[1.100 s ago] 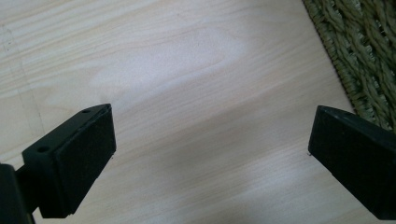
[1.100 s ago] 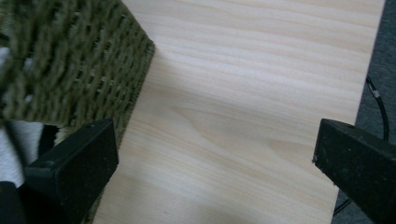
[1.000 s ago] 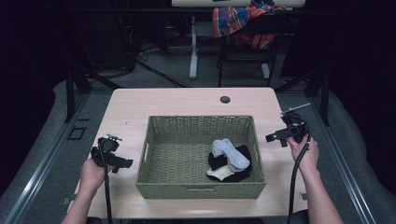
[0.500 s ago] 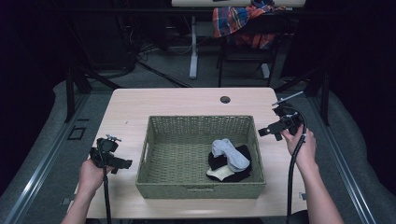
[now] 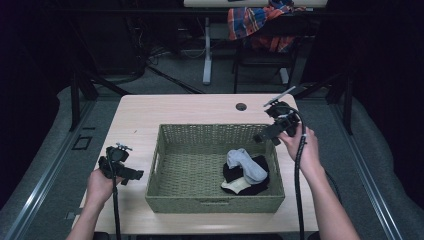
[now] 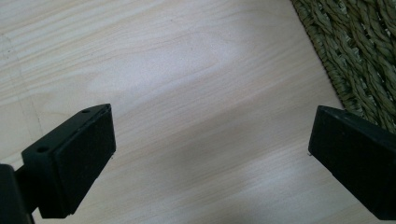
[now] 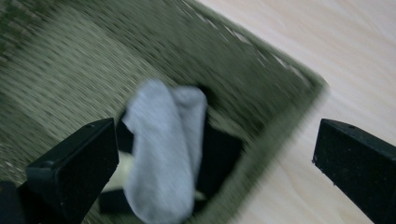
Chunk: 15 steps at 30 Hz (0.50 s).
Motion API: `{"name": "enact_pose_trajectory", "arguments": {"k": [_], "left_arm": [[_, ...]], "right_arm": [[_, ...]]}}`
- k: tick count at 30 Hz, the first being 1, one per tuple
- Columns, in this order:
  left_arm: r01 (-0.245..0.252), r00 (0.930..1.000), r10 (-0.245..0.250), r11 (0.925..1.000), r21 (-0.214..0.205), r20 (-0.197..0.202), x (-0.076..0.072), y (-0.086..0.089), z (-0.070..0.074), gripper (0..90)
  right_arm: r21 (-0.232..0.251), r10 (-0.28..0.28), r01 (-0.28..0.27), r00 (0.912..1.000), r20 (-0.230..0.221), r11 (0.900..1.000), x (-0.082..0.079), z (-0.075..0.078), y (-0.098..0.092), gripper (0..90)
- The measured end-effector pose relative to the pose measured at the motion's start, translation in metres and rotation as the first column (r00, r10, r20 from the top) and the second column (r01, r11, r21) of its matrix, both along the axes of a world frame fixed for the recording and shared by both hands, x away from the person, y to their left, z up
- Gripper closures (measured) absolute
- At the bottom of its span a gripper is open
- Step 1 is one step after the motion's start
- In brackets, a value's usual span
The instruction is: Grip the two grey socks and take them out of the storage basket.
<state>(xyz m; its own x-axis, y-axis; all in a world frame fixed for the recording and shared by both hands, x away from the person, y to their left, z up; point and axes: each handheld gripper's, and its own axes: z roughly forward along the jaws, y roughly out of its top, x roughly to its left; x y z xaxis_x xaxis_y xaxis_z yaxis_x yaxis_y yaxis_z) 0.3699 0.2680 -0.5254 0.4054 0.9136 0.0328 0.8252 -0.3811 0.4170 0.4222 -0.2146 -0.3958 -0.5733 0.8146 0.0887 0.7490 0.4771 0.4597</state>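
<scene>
— Starting with the biggest thing, what's on the desk (image 5: 150, 112)?

— Pale wood top, and a green woven basket (image 5: 170, 155) sitting near the front edge, about midway between the left and right edges (it takes up a good share of the surface).

— Anything in it?

— A small heap in the basket's front right corner: a grey sock (image 5: 246, 164) draped over a black sock (image 5: 260, 172), with a bit of cream sock (image 5: 234, 186) poking out at the front.

— And the person's hands?

— The right hand (image 5: 300, 147) is up over the basket's right rim, near its back corner, holding the right gripper (image 5: 264, 136) pointed in toward the socks. In the right gripper view its jaws stand wide apart, nothing between them, the grey sock below (that picture is blurred).

— The other one?

— The left hand (image 5: 100, 182) is by the desk's left edge, and the left gripper (image 5: 134, 176) is just beside the basket's left wall, not touching it. Jaws spread wide there too, over bare wood, with the basket's weave at the upper right in the left gripper view.

— Smallest thing?

— A dark round hole (image 5: 241, 106) near the back edge.
</scene>
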Motion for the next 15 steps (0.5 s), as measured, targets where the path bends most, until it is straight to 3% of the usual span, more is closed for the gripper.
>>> {"name": "enact_pose_trajectory", "arguments": {"k": [4, 5, 8, 9, 12, 15], "left_arm": [[0.015, 0.9999, -0.015, 0.9999, 0.005, 0.0, 0.001, -0.002, -0.001, 0.7], [0.014, 0.9999, -0.014, 0.9999, 0.003, -0.006, 0.001, -0.001, -0.001, 0.7], [0.002, 1.0, -0.002, 1.0, 0.003, -0.003, 0.001, 0.002, -0.001, 0.7], [0.002, 1.0, -0.002, 1.0, 0.003, -0.003, 0.001, 0.002, -0.001, 0.7], [0.002, 1.0, -0.002, 1.0, -0.002, 0.002, -0.002, 0.003, 0.0, 0.7], [0.005, 1.0, -0.005, 1.0, -0.003, 0.004, -0.003, 0.003, 0.001, 0.7]], "right_arm": [[0.035, 0.046, -0.047, 0.9988, 0.016, 0.9983, 0.0, -0.005, 0.02, 0.0], [0.004, 0.091, -0.091, 0.9956, -0.022, 0.9958, -0.001, -0.013, 0.029, 0.0], [-0.024, 0.126, -0.127, 0.9902, -0.06, 0.9915, -0.001, -0.025, 0.038, 3.8], [-0.024, 0.126, -0.127, 0.9902, -0.06, 0.9915, -0.001, -0.025, 0.038, 3.8], [-0.024, 0.14, -0.142, 0.9868, -0.082, 0.9895, -0.001, -0.036, 0.044, 15.9], [-0.037, 0.156, -0.161, 0.9811, -0.114, 0.9862, -0.002, -0.041, 0.047, 18.7]]}}
